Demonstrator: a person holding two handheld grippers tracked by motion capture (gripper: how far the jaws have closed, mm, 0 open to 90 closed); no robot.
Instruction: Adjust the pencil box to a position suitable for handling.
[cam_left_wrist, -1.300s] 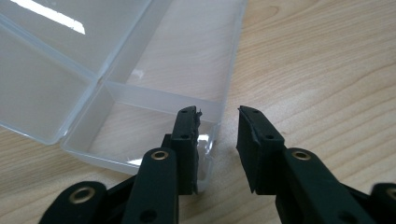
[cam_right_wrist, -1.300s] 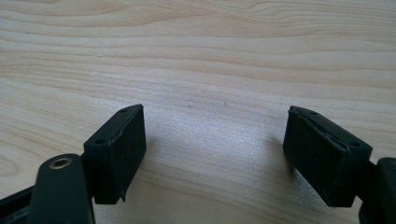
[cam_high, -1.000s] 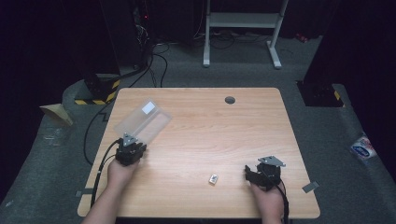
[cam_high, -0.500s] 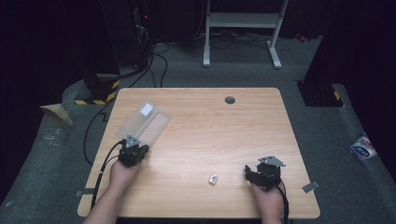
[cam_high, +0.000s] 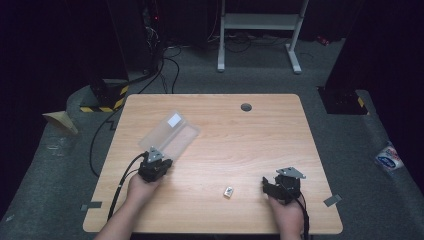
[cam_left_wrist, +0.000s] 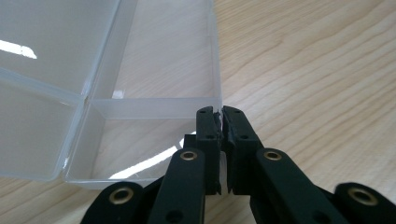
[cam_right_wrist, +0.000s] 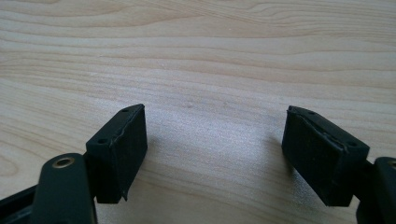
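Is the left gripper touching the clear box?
Touching. In the left gripper view, the left gripper has its jaws shut on the thin wall of the clear box, with the wall pinched between them.

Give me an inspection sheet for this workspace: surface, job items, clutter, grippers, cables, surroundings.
Surface: wooden table, round grommet hole near the far edge.
Job's things: clear plastic box, lid open, lying at the left.
Clutter: small white piece near the front edge.
Grippers: left hand-held gripper shut on the box's corner wall; right hand-held gripper open over bare wood.
Cables: black cable trails from the left hand-held gripper.
Surroundings: grey floor, white frame legs, yellow-black striped block, floor cables.
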